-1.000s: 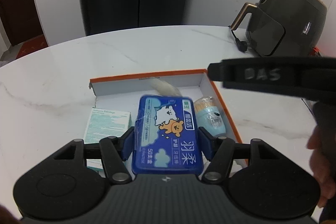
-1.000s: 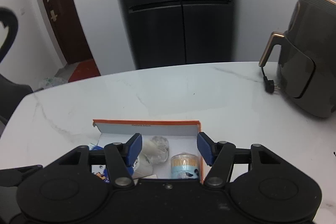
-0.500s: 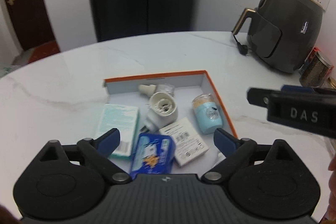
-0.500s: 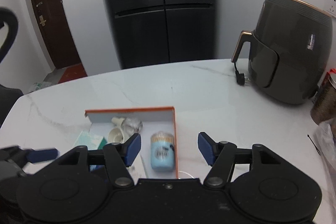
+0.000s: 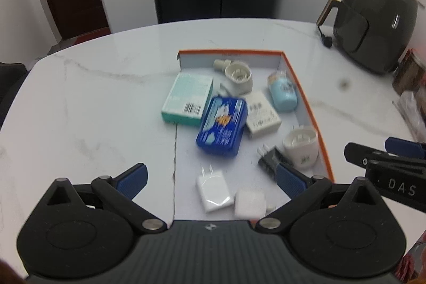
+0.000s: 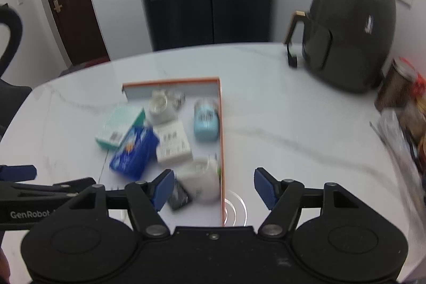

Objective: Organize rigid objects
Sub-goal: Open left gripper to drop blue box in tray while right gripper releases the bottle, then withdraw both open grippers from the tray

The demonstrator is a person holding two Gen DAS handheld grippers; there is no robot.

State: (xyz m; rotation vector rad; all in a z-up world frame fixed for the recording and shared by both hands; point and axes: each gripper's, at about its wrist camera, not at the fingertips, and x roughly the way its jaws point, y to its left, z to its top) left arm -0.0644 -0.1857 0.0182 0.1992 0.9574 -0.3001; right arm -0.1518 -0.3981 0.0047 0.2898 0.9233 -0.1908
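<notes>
1. The left hand-held gripper (image 5: 210, 176) hangs above the near end of the orange-edged tray (image 5: 306, 103); its jaws are opening and wide apart, with nothing pressed between them, only tray contents showing below the gap
2. The right hand-held gripper (image 6: 214, 186) sits over the tray's right wall; its jaws are opening too and grasp nothing; the wall edge and bare counter (image 6: 279, 111) show between them
3. The blue tin (image 5: 222, 125) lies flat in the middle of the tray, free of both grippers, leaning against the teal box (image 5: 187, 99), which sits half over the tray's open left side
4. Around it: a white box (image 5: 262, 115) touching the tin's right side, a pale blue jar (image 5: 283, 93) on its side by the right wall, a white plug-in unit (image 5: 238, 75) near the far wall, a white cup-shaped piece (image 5: 302, 145) by the right wall, a black adapter (image 5: 271, 160) just beside it, and two white chargers (image 5: 213, 189) at the near end
5. Judged from this, the gathering looks mostly done, since no loose small item shows on the counter outside the tray; what seems left is tidying, as the pieces lie jumbled and the teal box overhangs
6. The air fryer (image 5: 372, 28) stands well apart at the far right
</notes>
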